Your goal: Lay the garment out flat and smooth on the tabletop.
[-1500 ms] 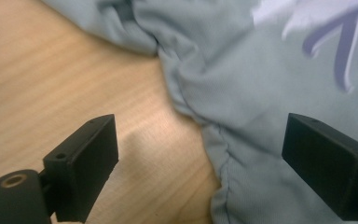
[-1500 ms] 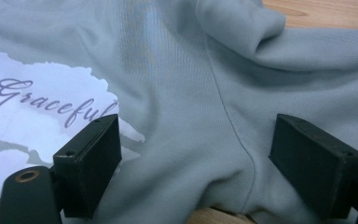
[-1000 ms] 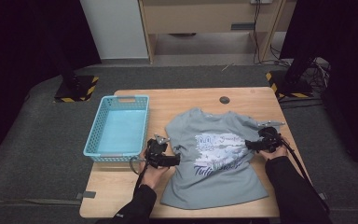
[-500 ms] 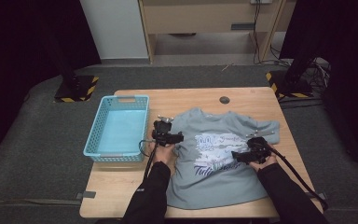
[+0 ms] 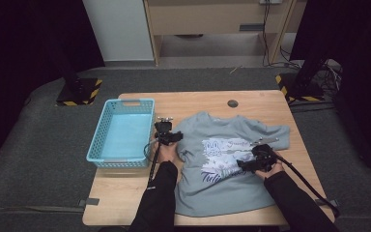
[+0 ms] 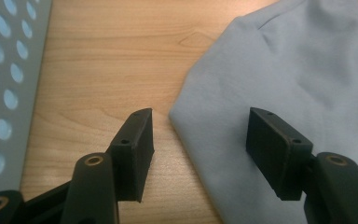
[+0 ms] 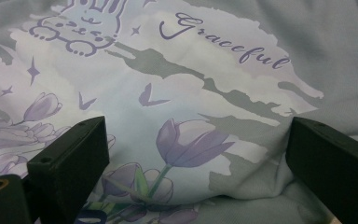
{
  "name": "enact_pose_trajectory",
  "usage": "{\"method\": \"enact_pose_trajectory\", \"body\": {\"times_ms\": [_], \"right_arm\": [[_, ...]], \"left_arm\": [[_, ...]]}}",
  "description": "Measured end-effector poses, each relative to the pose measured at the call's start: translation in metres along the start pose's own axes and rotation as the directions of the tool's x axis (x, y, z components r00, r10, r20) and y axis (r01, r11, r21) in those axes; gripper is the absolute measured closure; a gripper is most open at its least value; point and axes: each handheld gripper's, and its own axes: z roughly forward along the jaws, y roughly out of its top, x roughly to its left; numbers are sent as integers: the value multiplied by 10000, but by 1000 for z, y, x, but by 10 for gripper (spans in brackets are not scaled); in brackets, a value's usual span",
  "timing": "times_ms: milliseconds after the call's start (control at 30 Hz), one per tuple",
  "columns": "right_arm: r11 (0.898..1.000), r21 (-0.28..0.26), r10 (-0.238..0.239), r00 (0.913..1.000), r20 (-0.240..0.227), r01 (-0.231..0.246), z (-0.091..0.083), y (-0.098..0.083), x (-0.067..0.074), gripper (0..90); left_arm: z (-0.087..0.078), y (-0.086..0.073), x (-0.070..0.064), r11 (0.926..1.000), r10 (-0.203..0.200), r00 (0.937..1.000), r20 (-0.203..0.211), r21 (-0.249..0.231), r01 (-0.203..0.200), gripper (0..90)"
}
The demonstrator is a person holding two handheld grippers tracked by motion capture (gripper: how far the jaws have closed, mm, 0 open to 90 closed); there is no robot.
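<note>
Item: grey-blue cotton T-shirt point(image 5: 222, 164) with a pale printed panel of tulips, a rabbit and script lettering. It lay flat, front up, on the light wooden table point(image 5: 270, 99), collar toward the far edge. Its right sleeve was spread out; its left sleeve edge was already turned in, forming a rounded fold.

Beside the T-shirt's left edge: turquoise perforated plastic basket point(image 5: 123, 133), empty. Beyond the T-shirt's collar: small dark round disc point(image 5: 232, 103) set in the table surface.

Left gripper point(image 6: 198, 140): positioned at the T-shirt's folded left shoulder edge. Its jaws stood part open and had just been closing; one jaw was over bare wood, the other over the cloth, with the fold edge between them. The pads were not pressing on the fabric.

Right gripper point(image 7: 196, 163): positioned over the T-shirt's printed panel, toward its right side. Jaws wide open, with a slight ridge of cloth rising between them; nothing gripped.

Step judged in hand: taking hold of the T-shirt for folding. Handling note: the left jaws should sink until the lower pad slides under the fold edge, then close on both layers, so that a single layer is not dragged. The right gripper would do better to pinch the raised ridge than flat cloth, and both should lift together to keep the print unwrinkled.
</note>
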Motion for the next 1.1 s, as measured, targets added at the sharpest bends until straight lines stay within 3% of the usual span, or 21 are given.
{"method": "enact_pose_trajectory", "body": {"times_ms": [233,333,467,633,733,867,967,1100], "right_arm": [[9999,110,-51,10000,-34,52,2,-1,0,59],[9998,154,-82,9999,-73,83,2,-1,0,59],[9997,223,-124,9999,-88,126,3,-1,1,58],[9996,216,-191,9998,-31,192,4,-2,2,56],[9995,224,-234,9997,10,234,5,-2,2,56],[9994,211,-284,9996,25,283,5,-2,3,55],[9994,211,-273,9996,36,273,5,-3,3,54],[9994,202,-276,9996,41,275,6,-2,3,54]], "left_arm": [[5,-2,-1,9999,131,9991,-399,-24,-132,446],[5,-3,-1,9999,139,9987,-494,-67,-142,507],[4,-5,-5,9986,512,9957,-774,-57,-518,610],[4,-7,-14,9956,924,9946,-475,-97,-930,836],[3,-7,-17,9917,1285,9913,-283,12,-1285,860],[-1,-5,-14,9932,1168,9931,137,20,-1168,862],[-10,-2,-13,9942,1060,9925,607,-235,-1047,863],[-30,7,-18,9914,1017,9865,1281,-945,-900,868]]}}
